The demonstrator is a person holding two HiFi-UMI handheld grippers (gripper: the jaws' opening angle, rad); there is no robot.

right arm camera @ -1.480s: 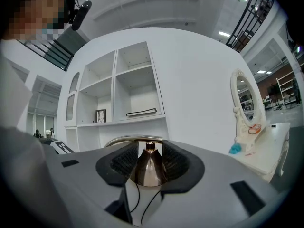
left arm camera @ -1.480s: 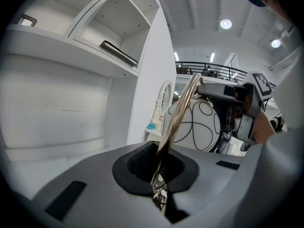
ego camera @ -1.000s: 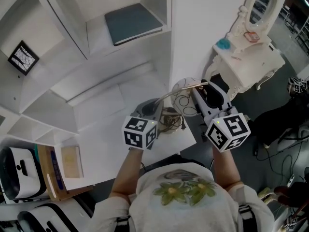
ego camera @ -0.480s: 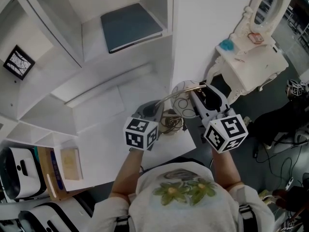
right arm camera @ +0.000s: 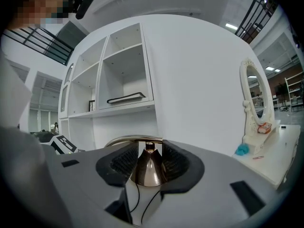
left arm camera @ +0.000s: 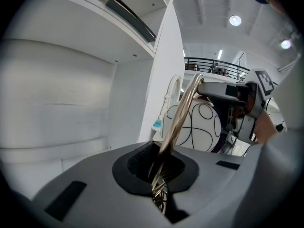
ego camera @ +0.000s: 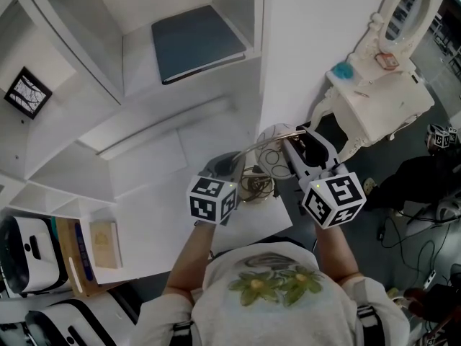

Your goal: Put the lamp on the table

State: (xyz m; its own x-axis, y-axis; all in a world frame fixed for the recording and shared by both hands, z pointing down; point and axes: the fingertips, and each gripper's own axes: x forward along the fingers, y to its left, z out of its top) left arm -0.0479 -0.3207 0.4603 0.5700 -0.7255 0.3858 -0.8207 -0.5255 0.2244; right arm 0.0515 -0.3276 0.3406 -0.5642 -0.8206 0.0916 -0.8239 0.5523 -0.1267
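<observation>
The lamp has a white globe (ego camera: 271,152) with black line loops, a curved brass arm (ego camera: 253,145) and a brass cone cap (right arm camera: 148,169). It hangs above the front right corner of the white table (ego camera: 162,166). My left gripper (ego camera: 232,167) is shut on the brass arm (left arm camera: 177,123), low down near the tangled base. My right gripper (ego camera: 294,140) is shut on the cone cap on top of the globe (left arm camera: 194,123), and its pads (right arm camera: 126,161) press the cone from both sides.
White shelving rises behind the table, with a dark blue book (ego camera: 198,40) in one bay and a small framed picture (ego camera: 29,92) at the left. A white vanity with an oval mirror (ego camera: 382,92) stands to the right. Cables lie on the dark floor.
Both grippers keep their hold on the lamp. The right gripper has drifted slightly to the left, and the view has shifted a little.
</observation>
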